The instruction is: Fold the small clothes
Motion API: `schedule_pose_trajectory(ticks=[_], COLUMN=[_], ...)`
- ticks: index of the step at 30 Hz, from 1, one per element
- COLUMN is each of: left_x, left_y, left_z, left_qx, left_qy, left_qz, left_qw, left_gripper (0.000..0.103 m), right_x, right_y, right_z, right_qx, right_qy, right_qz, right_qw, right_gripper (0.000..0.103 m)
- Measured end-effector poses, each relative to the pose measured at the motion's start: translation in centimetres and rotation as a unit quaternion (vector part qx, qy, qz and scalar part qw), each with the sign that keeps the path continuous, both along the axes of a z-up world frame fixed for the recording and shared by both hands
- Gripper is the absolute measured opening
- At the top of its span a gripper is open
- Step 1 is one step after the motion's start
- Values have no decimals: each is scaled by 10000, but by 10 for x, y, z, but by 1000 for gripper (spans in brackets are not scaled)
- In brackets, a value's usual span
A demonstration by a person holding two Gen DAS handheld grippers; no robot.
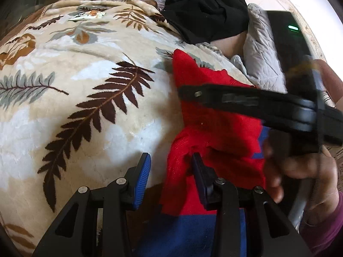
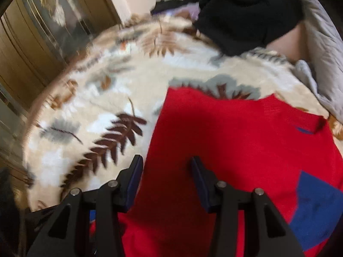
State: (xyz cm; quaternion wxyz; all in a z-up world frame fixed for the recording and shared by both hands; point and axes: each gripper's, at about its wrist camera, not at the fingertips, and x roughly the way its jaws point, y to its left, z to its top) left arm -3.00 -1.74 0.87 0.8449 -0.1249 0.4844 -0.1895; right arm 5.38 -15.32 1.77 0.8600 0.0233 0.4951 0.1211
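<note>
A small red garment with blue panels (image 1: 216, 132) lies on a leaf-patterned blanket (image 1: 85, 85); in the right wrist view the garment (image 2: 225, 141) is spread mostly flat. My left gripper (image 1: 171, 167) is open, its right finger pressed against a bunched red edge. My right gripper (image 2: 166, 169) is open above the garment's left part. In the left wrist view the right gripper (image 1: 184, 92) reaches across the garment, held by a hand; its opening cannot be judged there.
A black garment pile (image 1: 203, 6) lies at the far end of the blanket, also in the right wrist view (image 2: 246, 15). A grey quilted cover (image 1: 259, 49) lies at the right. A wooden cabinet with glass (image 2: 42, 38) stands at the left.
</note>
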Motion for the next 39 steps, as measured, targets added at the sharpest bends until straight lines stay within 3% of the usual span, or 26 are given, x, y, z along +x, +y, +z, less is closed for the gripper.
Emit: schedule_pose_trajectory(ticks=[3,5,8,13,17,19,21,24,27,32,39], left_x=[3,4,5,13,13,13,15,21,29,41,42], left_y=[1,4,12,21,12,4,-7,-21,-39,-61,-83], left_z=[0,3,13,16,22,27,31,34,33,20,8], left_qx=[-47,-65,-46,29,-14,-20,-31,-31,162,550,1257], left_qy=[80,90,-55,-27,-91,-182,-241,-324,-403,-415,-512], left_qz=[-9,-9,83,279,208,139,69,41,9,2,-187], left_qw=[10000,9999,9999,9996,9997,9997,9997,9995,9991,9976,9906], left_gripper=[29,29,29,29,29,29,29,29,29,29,29], right_x=[4,4,6,16,-4,-24,-44,-81,-102,-118,-133], right_y=[5,-2,-3,22,8,-15,-40,-100,-158,-221,-241], right_z=[-6,-3,0,-16,-3,8,15,19,11,-3,-13], right_qx=[-181,136,605,749,888,862,537,-152,-762,-835,-857], right_qy=[-48,-55,-41,-98,-431,-448,-570,-693,-544,-216,-81], right_qz=[-187,-250,-212,-192,0,-10,-270,-901,-1654,-2389,-2645], right_qw=[9996,9996,9979,9970,9951,9953,9966,9934,9818,9672,9605], right_gripper=[29,16,13,12,15,38,48,48,48,47,47])
